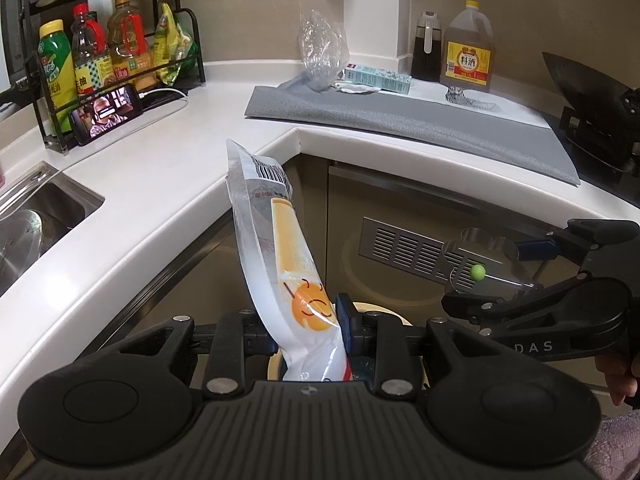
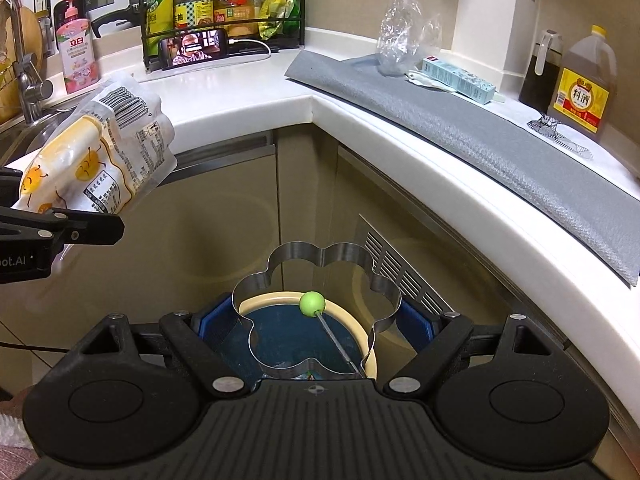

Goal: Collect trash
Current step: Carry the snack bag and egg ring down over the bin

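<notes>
My left gripper (image 1: 308,328) is shut on a white and yellow snack wrapper (image 1: 280,248), which stands up from the jaws; it also shows at the left of the right wrist view (image 2: 96,152). My right gripper (image 2: 316,320) is shut on a flower-shaped metal ring mould (image 2: 316,308) with a green ball handle (image 2: 312,303); the mould shows in the left wrist view (image 1: 476,256) too. Both grippers hover over a round bin (image 2: 370,344) with a cream rim and a dark liner, standing on the floor by the cabinets.
A white L-shaped counter (image 1: 168,176) wraps around the corner. On its grey mat (image 1: 400,120) lie a crumpled clear plastic bag (image 1: 322,54), a teal box (image 1: 378,78) and a cooking wine jug (image 1: 467,52). A bottle rack (image 1: 112,56), phone (image 1: 105,114) and sink (image 1: 36,220) are left.
</notes>
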Tool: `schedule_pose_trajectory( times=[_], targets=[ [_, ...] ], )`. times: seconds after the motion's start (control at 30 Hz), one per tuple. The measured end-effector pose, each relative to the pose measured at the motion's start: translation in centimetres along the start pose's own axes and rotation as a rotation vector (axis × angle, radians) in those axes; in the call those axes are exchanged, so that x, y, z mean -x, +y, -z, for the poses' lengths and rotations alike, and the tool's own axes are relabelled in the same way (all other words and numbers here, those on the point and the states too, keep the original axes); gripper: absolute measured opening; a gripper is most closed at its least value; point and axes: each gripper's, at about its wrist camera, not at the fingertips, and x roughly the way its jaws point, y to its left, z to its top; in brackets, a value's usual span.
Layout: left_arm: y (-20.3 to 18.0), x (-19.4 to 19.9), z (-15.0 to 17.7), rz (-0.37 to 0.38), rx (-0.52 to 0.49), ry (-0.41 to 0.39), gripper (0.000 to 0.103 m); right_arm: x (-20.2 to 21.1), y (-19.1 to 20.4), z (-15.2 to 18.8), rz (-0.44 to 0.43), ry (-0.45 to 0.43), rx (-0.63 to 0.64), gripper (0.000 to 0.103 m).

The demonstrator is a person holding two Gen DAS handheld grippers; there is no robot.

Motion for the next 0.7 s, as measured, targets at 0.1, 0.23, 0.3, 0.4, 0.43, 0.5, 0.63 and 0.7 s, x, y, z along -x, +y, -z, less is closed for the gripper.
schedule_pose_trajectory(
  times=[0.1, 0.23, 0.3, 0.4, 0.43, 0.5, 0.63, 0.7],
  targets=[
    [-0.1, -0.4, -0.1, 0.009, -0.013, 0.006, 0.031, -0.3, -0.3, -0.1, 0.004, 0.002, -0.006, 0.087],
    [-0.2, -1.3, -0.4, 0.034, -0.048, 0.022, 0.031, -0.5, -0.4, -0.2, 0.020, -0.017, 0.006, 0.087],
    [-0.1, -1.9, -0.4, 0.039, -0.058, 0.034, 0.031, -0.8, -0.6, -0.3, 0.021, -0.019, 0.008, 0.087],
    [0.0, -3.0, -0.4, 0.050, -0.053, 0.061, 0.031, -1.4, -0.9, -0.3, 0.015, -0.011, 0.000, 0.087],
    [0.1, -3.3, -0.3, 0.054, -0.052, 0.069, 0.031, -1.7, -1.0, -0.3, 0.013, -0.009, -0.002, 0.087],
    [0.2, -4.0, -0.1, 0.055, -0.052, 0.086, 0.031, -2.2, -1.1, -0.3, 0.012, -0.001, -0.005, 0.087],
    [0.4, -5.6, 0.4, 0.059, -0.049, 0.135, 0.031, -3.4, -1.2, -0.3, 0.008, 0.018, -0.012, 0.087],
    [0.3, -6.4, 0.6, 0.072, -0.049, 0.158, 0.031, -4.0, -1.3, -0.2, 0.002, 0.031, -0.015, 0.087]
  ],
)
